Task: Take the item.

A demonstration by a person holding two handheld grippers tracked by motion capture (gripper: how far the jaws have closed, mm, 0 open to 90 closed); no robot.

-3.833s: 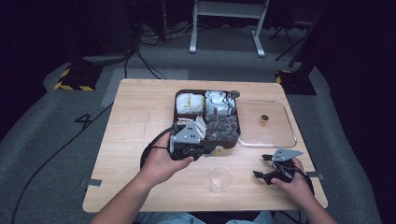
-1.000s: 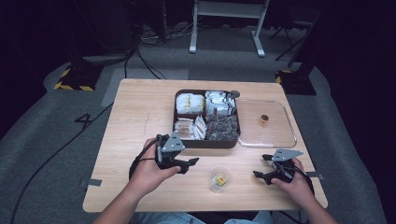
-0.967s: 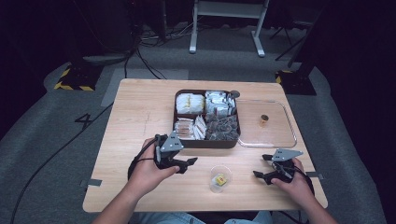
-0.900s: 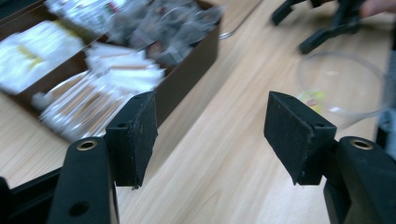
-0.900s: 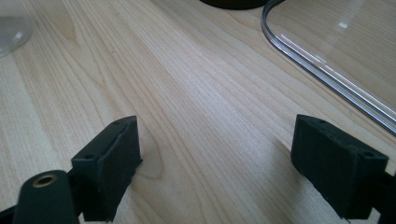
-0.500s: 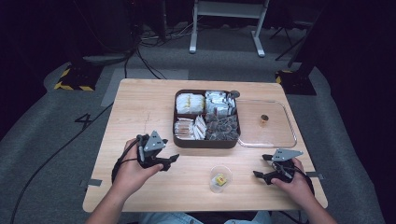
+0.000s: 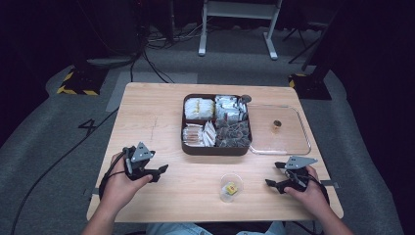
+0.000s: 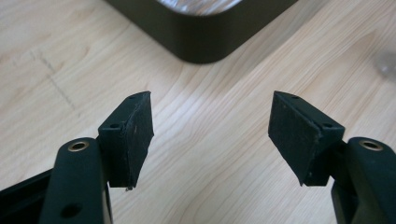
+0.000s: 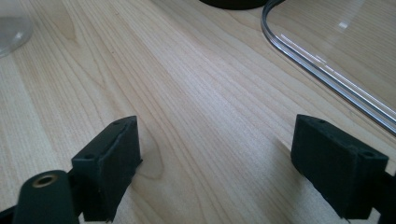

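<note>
My left gripper [image 7: 157, 172] and right gripper [image 7: 274, 176] are both spread wide, holding nothing. The small clear plastic cup [image 7: 230, 186] stands near the bench's front edge. It looks light and tippy, so I'd pinch its rim softly.

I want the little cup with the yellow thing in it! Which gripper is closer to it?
Right. The right gripper sits just right of the cup, level with it. The left gripper is farther away, out to the cup's left.
</note>
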